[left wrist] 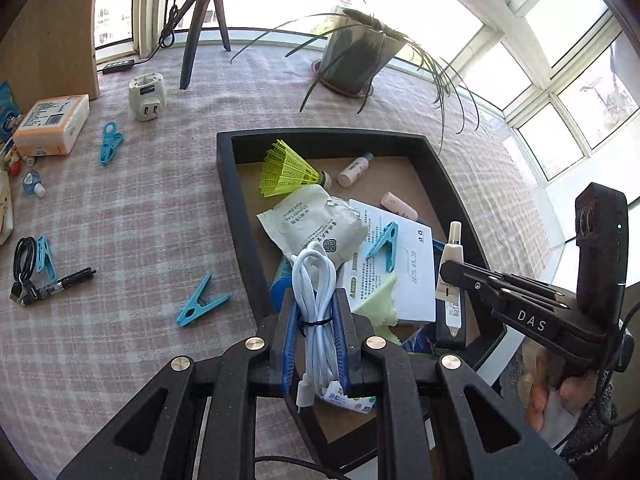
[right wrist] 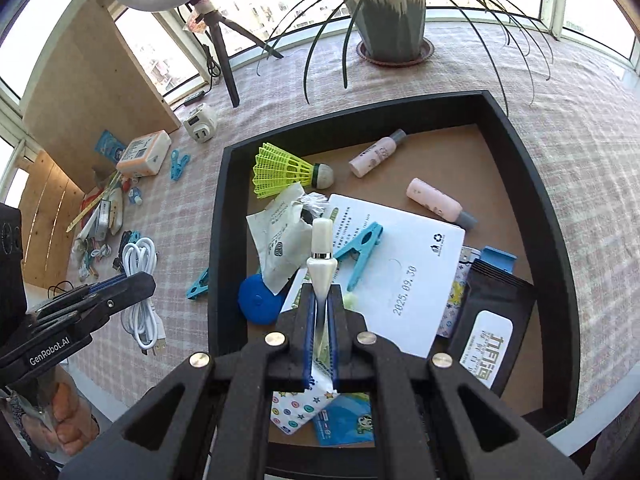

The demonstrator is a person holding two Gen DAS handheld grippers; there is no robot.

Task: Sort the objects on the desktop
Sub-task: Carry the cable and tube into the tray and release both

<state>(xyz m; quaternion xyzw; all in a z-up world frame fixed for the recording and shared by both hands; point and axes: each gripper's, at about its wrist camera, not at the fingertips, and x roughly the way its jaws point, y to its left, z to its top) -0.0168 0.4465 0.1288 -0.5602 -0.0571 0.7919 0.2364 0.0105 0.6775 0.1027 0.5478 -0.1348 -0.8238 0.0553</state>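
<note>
Sorting looks partly done: the black tray [right wrist: 224, 216] already holds a shuttlecock [right wrist: 286, 170], two small bottles, a clip and packets. The left gripper [left wrist: 316, 320] clamps a bundled white cable [left wrist: 314, 280] above the tray's near edge; the right gripper [right wrist: 320, 312] pinches a white tube [right wrist: 322, 256] over it. Clips [left wrist: 202, 302], a plug adapter [left wrist: 147, 96] and a tissue pack [left wrist: 52, 124] remain on the tablecloth.

The black tray [right wrist: 532, 184] is crowded along its near and left parts with a white booklet [right wrist: 400, 280], pouch [right wrist: 280, 240], shuttlecock [right wrist: 284, 168] and black packet [right wrist: 488, 332], leaving bare brown floor at its far right, while the potted plant [right wrist: 390, 8] overhangs the far rim.
</note>
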